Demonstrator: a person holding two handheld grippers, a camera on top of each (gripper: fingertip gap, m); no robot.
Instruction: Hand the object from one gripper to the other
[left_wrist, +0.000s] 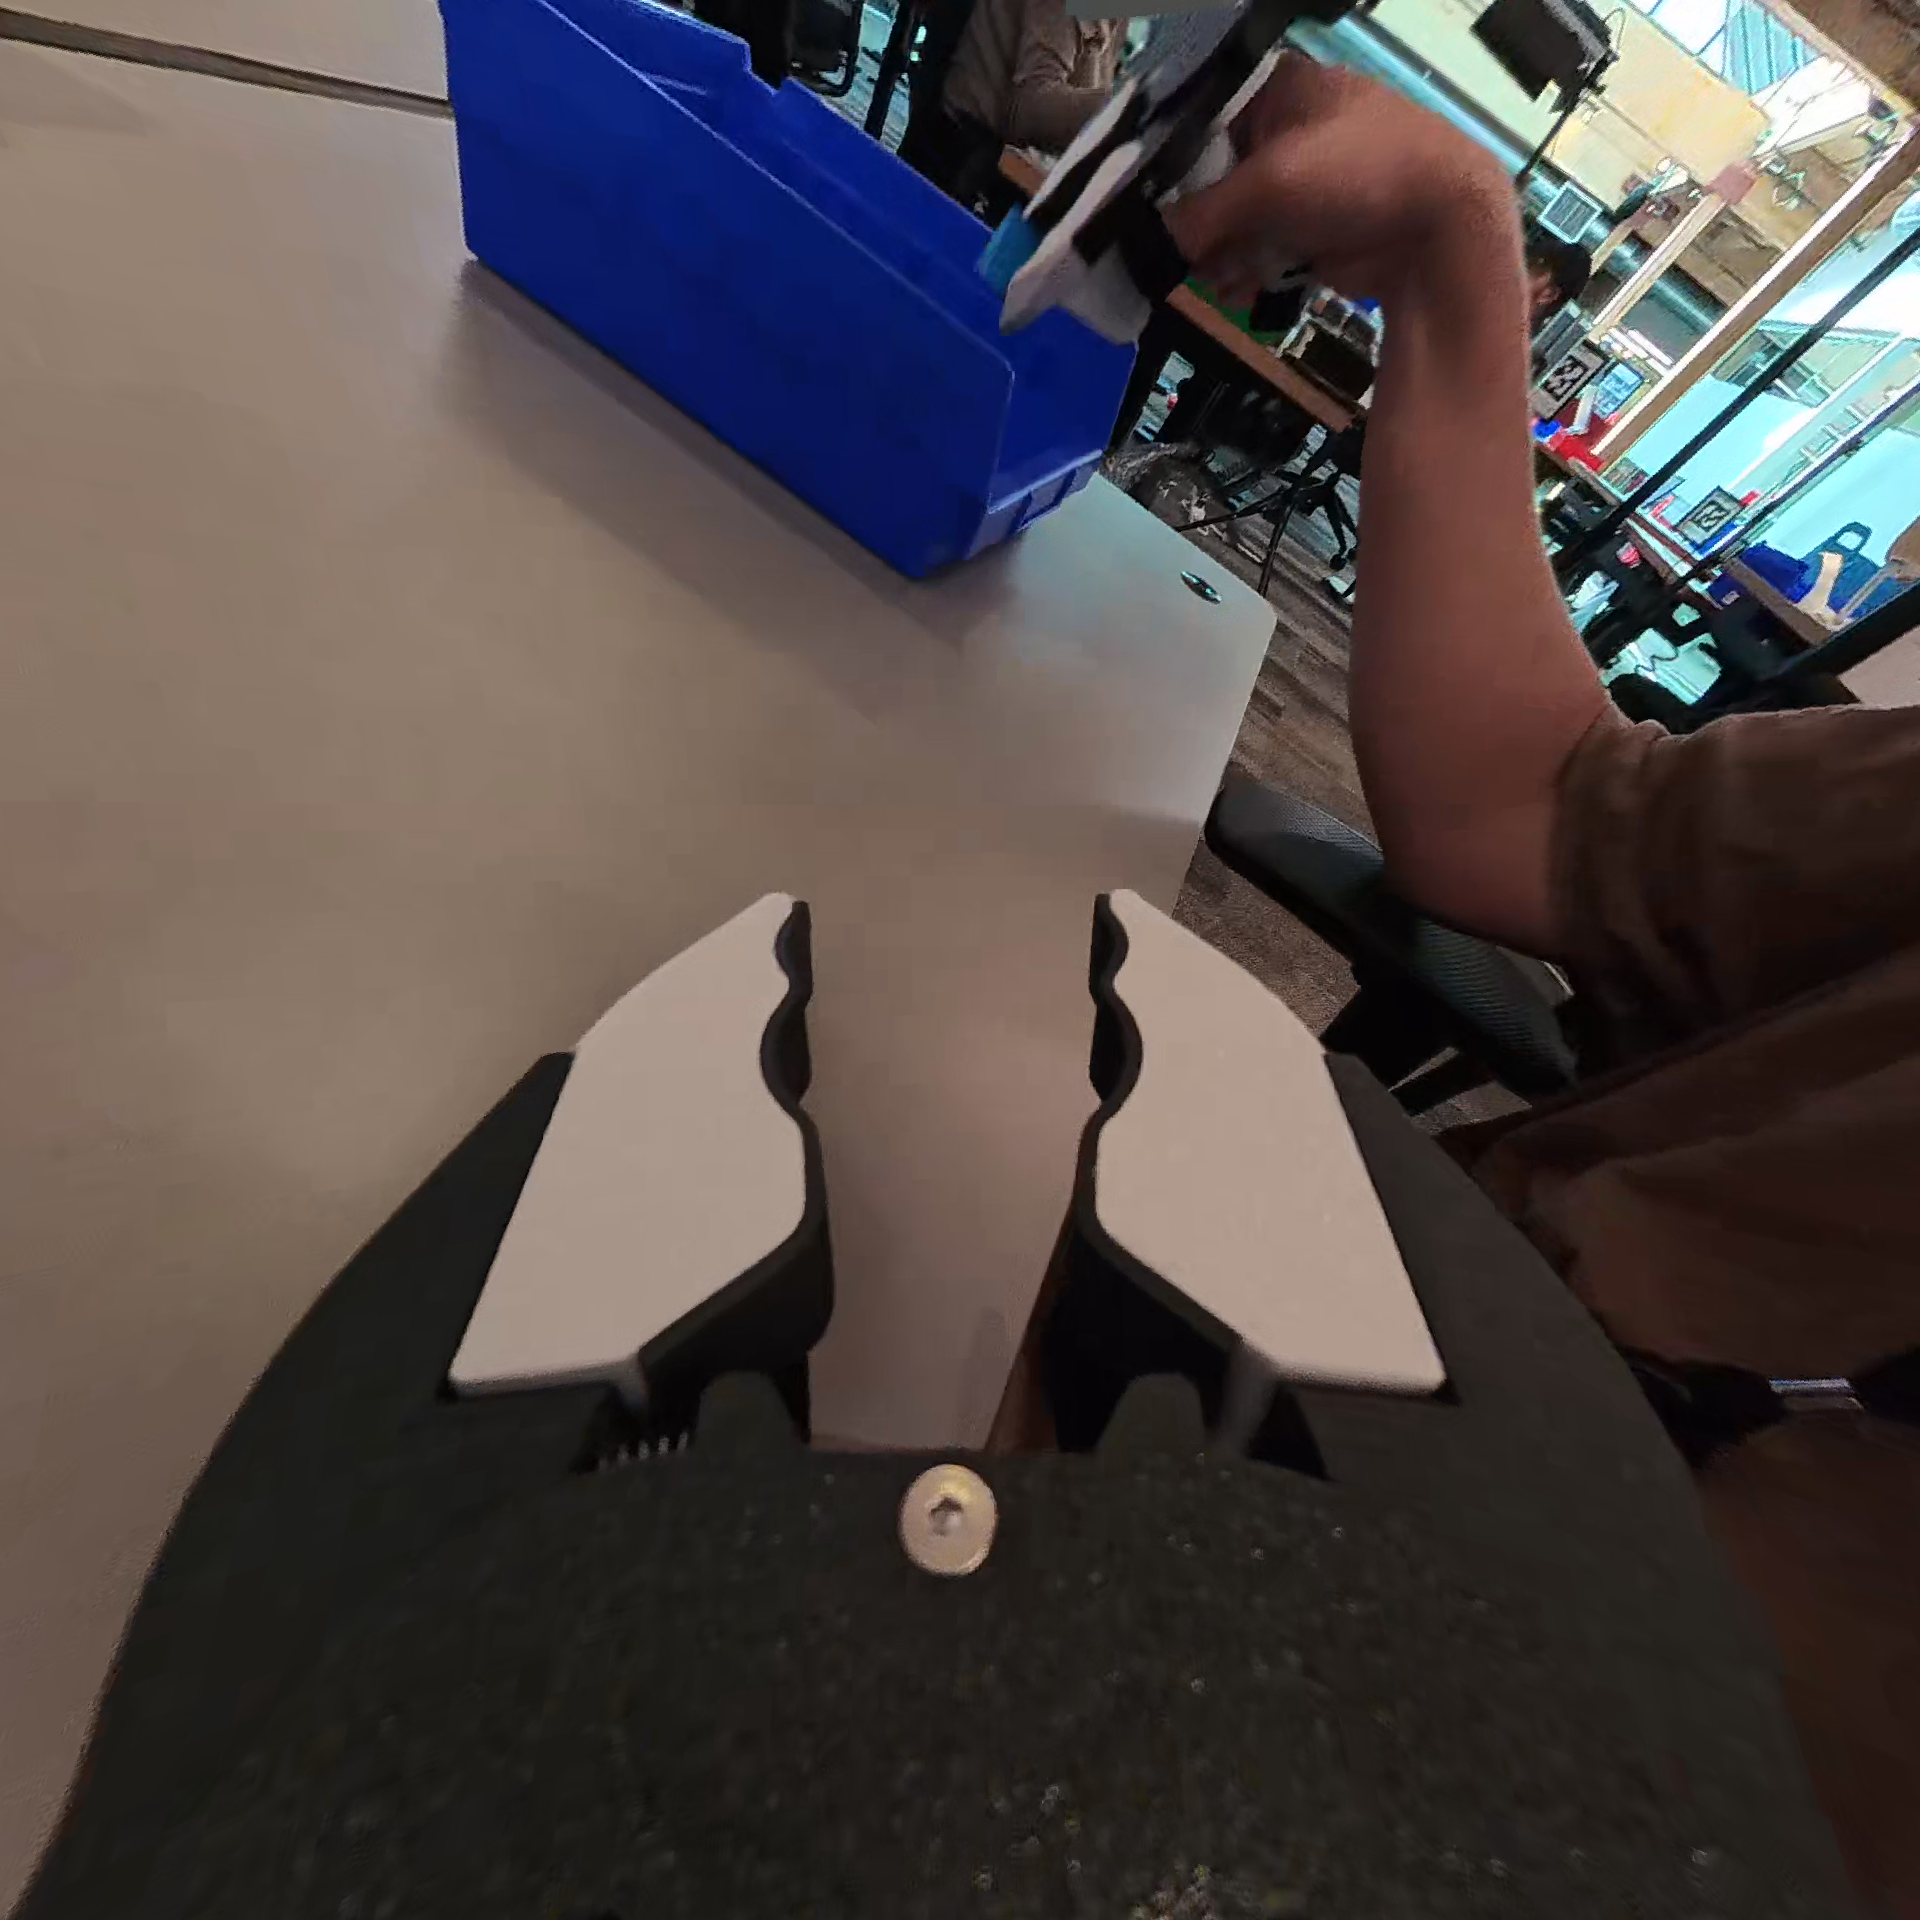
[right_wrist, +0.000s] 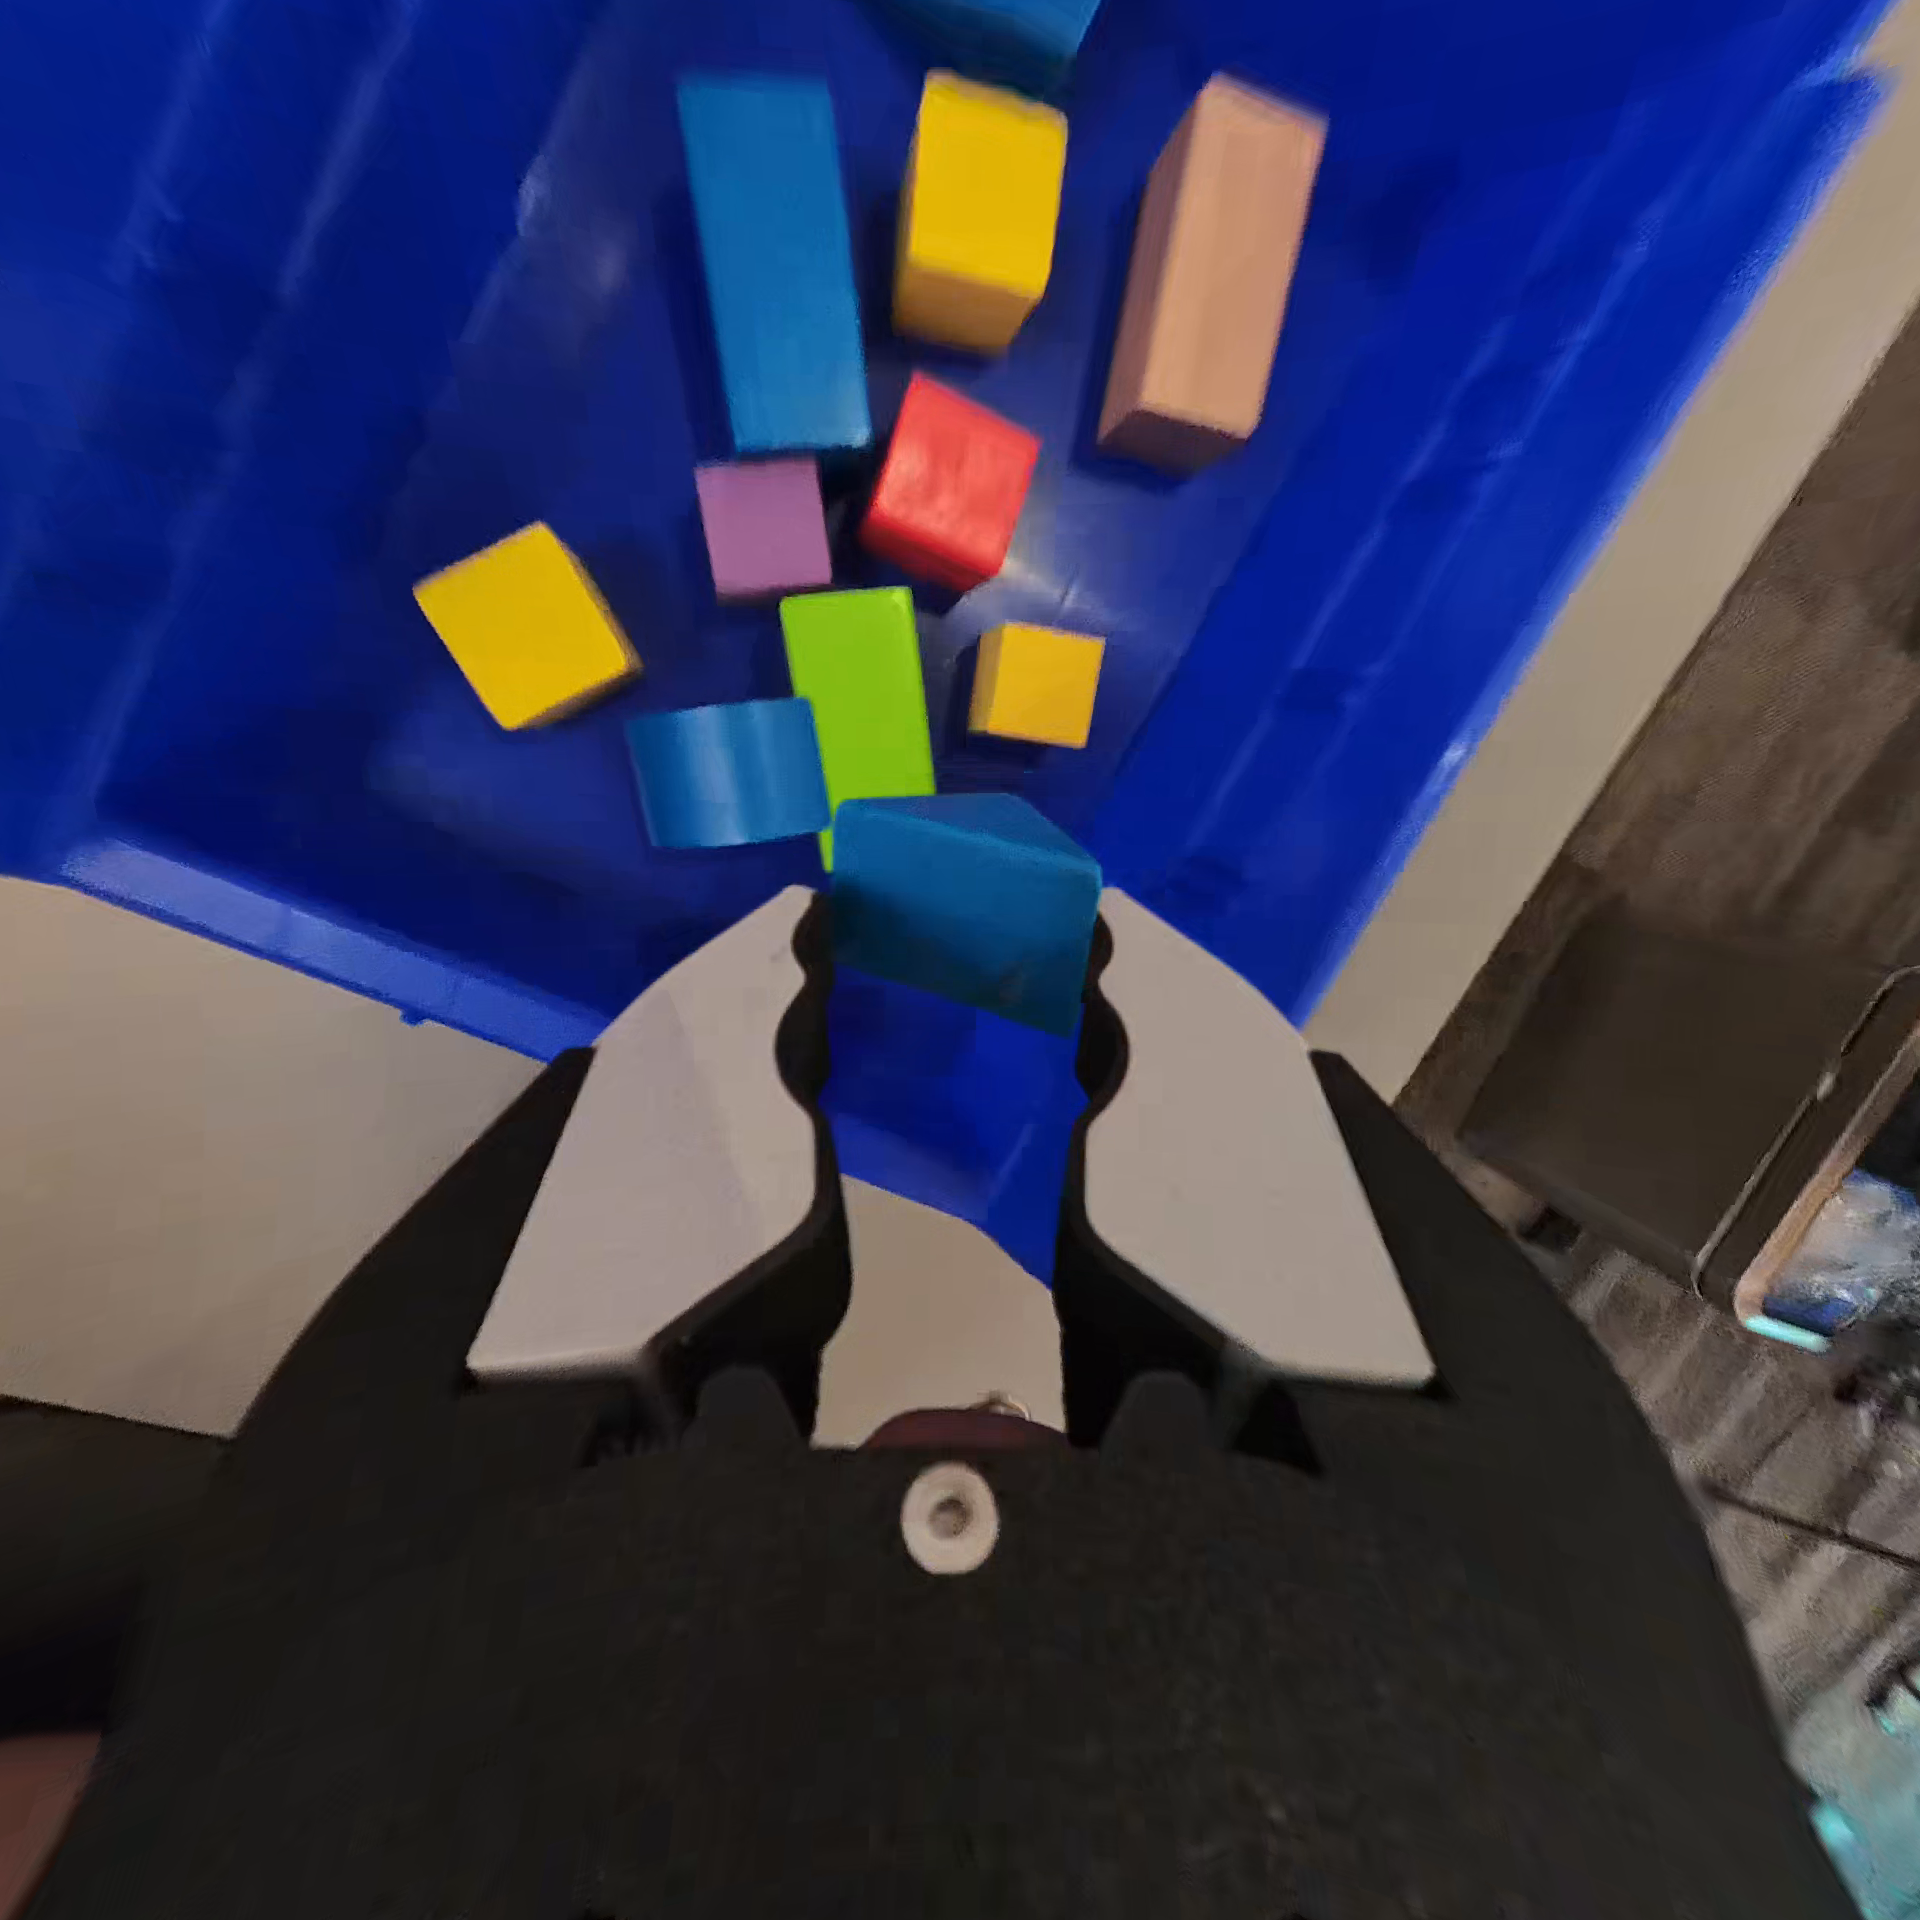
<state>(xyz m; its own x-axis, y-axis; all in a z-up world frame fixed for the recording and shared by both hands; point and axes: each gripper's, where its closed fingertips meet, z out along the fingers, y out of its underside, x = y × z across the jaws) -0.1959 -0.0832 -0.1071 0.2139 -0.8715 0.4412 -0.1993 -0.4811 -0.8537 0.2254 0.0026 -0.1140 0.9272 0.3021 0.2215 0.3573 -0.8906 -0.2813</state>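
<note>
Above the bin (right_wrist: 312, 436), the right gripper (right_wrist: 961, 935) pinches a teal block (right_wrist: 961, 904) at its fingertips, with other coloured blocks lying loose below. Over the bare table (left_wrist: 364, 727) the left gripper (left_wrist: 948, 935) waits with jaws wide and nothing between them, well apart from the block. For a clean handover, I judge the right should carry the block clear of the bin and present its free end, releasing only once the left has closed
</note>
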